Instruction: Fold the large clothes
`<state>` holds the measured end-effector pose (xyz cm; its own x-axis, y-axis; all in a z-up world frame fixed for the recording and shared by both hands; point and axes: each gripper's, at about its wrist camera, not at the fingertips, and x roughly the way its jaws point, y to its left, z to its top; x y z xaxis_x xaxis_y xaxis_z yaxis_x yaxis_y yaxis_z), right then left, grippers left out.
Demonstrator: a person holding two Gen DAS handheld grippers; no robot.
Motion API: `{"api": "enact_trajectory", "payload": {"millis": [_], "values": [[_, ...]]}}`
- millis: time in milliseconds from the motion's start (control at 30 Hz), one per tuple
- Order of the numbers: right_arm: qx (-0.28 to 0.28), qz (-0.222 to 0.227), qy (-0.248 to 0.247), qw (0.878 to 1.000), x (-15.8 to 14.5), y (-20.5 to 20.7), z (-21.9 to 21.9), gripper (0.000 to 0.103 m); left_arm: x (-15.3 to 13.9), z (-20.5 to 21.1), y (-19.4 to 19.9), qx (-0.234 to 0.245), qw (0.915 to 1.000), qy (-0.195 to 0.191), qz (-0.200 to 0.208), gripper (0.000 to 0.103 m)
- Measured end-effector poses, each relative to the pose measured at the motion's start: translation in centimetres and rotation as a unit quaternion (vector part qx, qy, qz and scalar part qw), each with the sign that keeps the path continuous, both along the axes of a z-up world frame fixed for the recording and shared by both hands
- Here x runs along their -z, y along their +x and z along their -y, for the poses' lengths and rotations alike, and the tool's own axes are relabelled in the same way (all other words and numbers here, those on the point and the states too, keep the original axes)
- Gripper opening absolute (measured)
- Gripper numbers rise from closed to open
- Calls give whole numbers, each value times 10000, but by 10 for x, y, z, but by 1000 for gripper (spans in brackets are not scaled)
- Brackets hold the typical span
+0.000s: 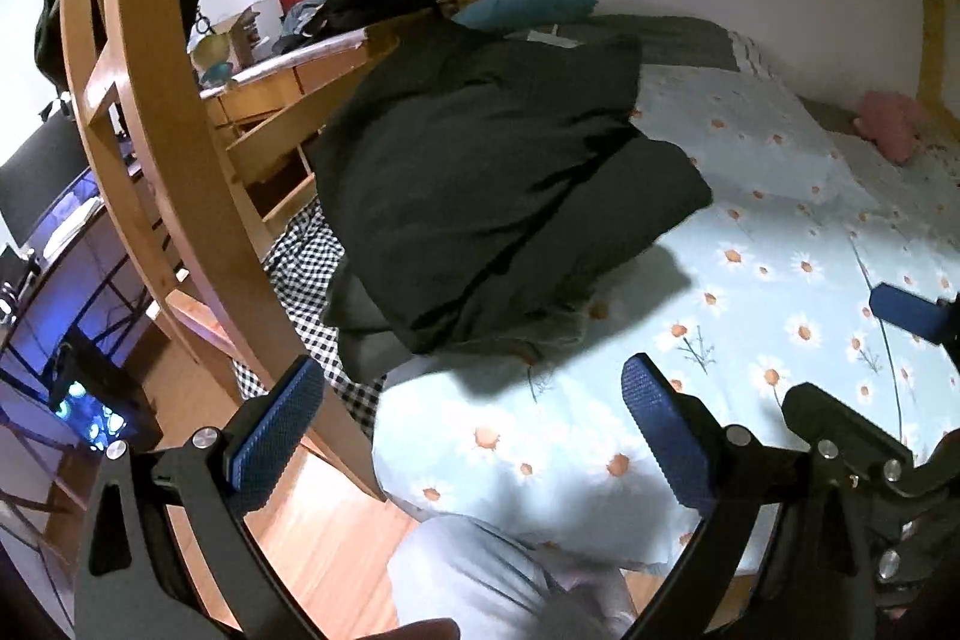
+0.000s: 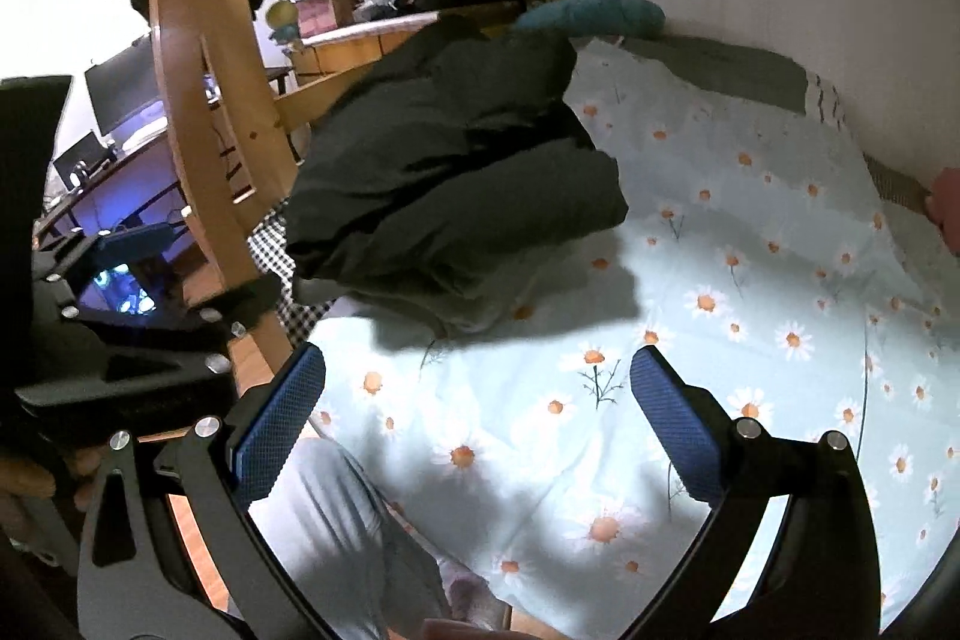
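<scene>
- Left gripper: jaws wide apart, nothing between the blue pads; hangs over the near edge of the bed, half above the wooden floor.
- Right gripper: jaws also spread wide, empty; below it only the daisy-print sheet.
- Dark garment: a bulky black/dark-grey piece, folded into a thick bundle, lying on the bed's left side by the wooden bunk frame.
- Vs left gripper: garment sits at approx 12 o'clock, apart from the fingertips, a strip of sheet btwn them. Its lower-left corner hangs off the mattress edge over a black-and-white check cloth.
- Vs right gripper: garment at approx 11 o'clock, farther off, no contact.
- Left-wrist view: part of the right gripper shows at 3–4 o'clock, a blue pad up by the frame's right edge.
- Right-wrist view: left gripper's body at 9 o'clock, fingers of the person's hand around its handle.
- Teal pillow at 12 o'clock beyond the garment, against the white wall; grey blanket folded beside it at approx 1 o'clock.
- Pink soft item at 2 o'clock by the wall, well apart from the garment.
- Person's leg in pale trousers at 6 o'clock, touching the bed edge.
- Cluttered desk at 11 o'clock behind the frame; monitor at 10 o'clock.
</scene>
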<state>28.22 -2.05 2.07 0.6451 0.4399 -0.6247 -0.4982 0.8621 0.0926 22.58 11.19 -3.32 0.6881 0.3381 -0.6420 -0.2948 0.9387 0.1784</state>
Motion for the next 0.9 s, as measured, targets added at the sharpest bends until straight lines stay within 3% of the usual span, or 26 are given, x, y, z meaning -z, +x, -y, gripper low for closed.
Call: {"api": "enact_trajectory", "payload": {"millis": [133, 433, 900], "values": [[10, 36, -11, 10000, -3, -2, 1, 100, 0, 1, -1, -34, 10000, 53, 7, 97], [40, 41, -56, 10000, -1, 0, 1, 100, 1, -8, -2, -43, 9997, -224, -88, 97], [82, 85, -117, 9999, 0, -1, 6, 100, 4, -6, -2, -59, 9998, -126, -141, 97]]}}
